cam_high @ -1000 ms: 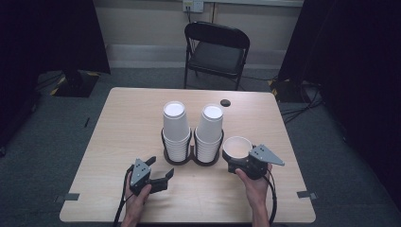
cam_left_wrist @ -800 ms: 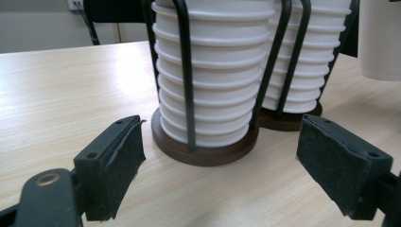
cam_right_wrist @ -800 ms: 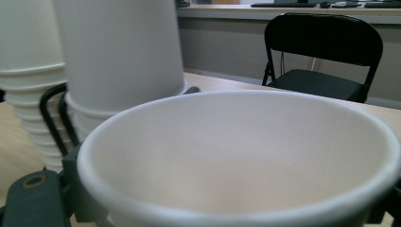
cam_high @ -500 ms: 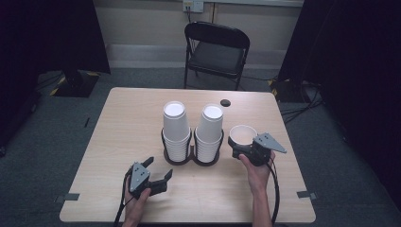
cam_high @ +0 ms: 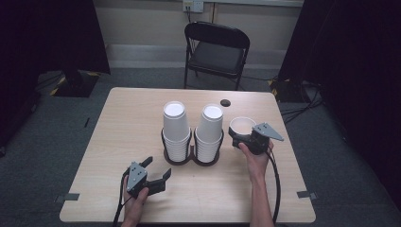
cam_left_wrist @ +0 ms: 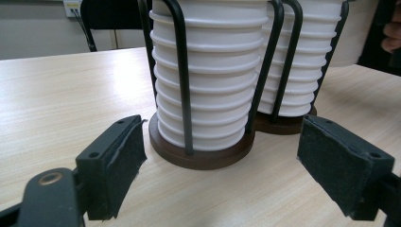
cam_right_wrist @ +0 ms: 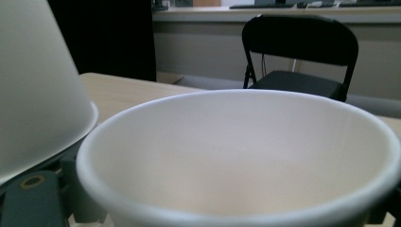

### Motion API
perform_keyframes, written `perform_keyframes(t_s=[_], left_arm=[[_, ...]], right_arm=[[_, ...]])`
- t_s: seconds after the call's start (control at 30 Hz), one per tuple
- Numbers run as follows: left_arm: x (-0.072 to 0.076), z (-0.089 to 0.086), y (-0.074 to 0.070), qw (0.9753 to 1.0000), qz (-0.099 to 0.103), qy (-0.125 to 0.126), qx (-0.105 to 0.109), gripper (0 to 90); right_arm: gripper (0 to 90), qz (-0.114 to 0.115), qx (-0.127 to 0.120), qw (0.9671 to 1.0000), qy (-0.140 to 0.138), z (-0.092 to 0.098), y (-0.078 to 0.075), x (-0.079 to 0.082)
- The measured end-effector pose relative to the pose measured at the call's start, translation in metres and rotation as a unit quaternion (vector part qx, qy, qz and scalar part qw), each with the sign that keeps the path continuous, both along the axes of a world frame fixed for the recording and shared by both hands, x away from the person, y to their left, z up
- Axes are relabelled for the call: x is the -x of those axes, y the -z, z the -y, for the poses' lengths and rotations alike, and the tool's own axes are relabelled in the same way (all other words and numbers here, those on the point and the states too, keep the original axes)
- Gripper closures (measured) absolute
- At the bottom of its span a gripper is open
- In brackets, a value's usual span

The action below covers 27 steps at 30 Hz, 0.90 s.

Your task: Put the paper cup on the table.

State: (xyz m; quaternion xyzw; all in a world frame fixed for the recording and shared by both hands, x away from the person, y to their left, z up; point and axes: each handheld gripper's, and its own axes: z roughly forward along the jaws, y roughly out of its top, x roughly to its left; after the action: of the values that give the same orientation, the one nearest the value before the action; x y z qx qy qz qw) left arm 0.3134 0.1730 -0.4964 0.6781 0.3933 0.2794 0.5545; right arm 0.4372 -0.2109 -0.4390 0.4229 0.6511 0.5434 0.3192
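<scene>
Two stacks of upside-down white paper cups, the left stack (cam_high: pixel 175 126) and the right stack (cam_high: pixel 210 128), stand in a black wire holder (cam_high: pixel 191 155) with round brown bases at mid-table. My right gripper (cam_high: pixel 242 138) is shut on a single upright white cup (cam_high: pixel 242 124), held just right of the right stack; in the right gripper view its open mouth (cam_right_wrist: pixel 246 156) is close up beside an inverted cup (cam_right_wrist: pixel 33 85). My left gripper (cam_high: pixel 158 168) lies open near the front, its pads (cam_left_wrist: pixel 118 158) wide apart facing the left stack (cam_left_wrist: pixel 208 71) and its base (cam_left_wrist: pixel 203 158).
A small dark round disc (cam_high: pixel 225 102) lies on the wooden table (cam_high: pixel 127 118) behind the stacks. A black folding chair (cam_high: pixel 215 49) stands beyond the far edge. Cables trail from both grippers toward the front edge. Dark curtains flank the room.
My right gripper has carried the single cup away from the person and upward, ending closer to the top of the right stack. The left gripper has stayed almost still.
</scene>
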Motion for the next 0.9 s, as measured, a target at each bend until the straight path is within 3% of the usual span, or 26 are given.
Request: perform_keyframes(t_s=[0.1, 0.2, 0.37, 0.5, 0.6, 0.7, 0.77, 0.9], left_arm=[[0.0, -0.001, 0.0, 1.0, -0.002, 0.001, 0.003, 15.5], [0.0, 0.0, 0.0, 1.0, -0.001, 0.0, 0.002, 15.6], [0.0, 0.0, 0.0, 1.0, 0.002, 0.002, -0.002, 15.9], [0.001, 0.001, 0.0, 1.0, 0.005, 0.001, -0.004, 16.0], [0.001, 0.0, 0.0, 1.0, 0.008, 0.002, 0.0, 16.0], [0.002, 0.0, 0.0, 1.0, 0.008, 0.0, 0.0, 16.0], [0.001, 0.0, 0.0, 1.0, 0.008, 0.001, 0.0, 16.0], [0.001, 0.001, 0.0, 1.0, 0.007, 0.003, -0.002, 16.0]], right_arm=[[10.5, 0.008, -0.005, 0.9999, 0.005, 0.0, 0.002, -0.005], [10.4, -0.009, -0.005, 0.9999, 0.012, 0.003, 0.015, -0.014], [10.2, -0.01, 0.001, 0.9999, 0.011, 0.002, 0.021, -0.017], [10.0, -0.017, 0.005, 0.9998, 0.009, 0.001, 0.025, -0.014], [9.8, -0.01, 0.012, 0.9998, 0.011, 0.001, 0.028, -0.009], [9.3, -0.024, 0.019, 0.9994, 0.016, 0.005, 0.035, -0.005], [9.2, -0.022, 0.003, 0.9996, 0.018, 0.008, 0.038, -0.002], [9.9, -0.035, 0.008, 0.9991, 0.023, 0.012, 0.039, 0.002]])
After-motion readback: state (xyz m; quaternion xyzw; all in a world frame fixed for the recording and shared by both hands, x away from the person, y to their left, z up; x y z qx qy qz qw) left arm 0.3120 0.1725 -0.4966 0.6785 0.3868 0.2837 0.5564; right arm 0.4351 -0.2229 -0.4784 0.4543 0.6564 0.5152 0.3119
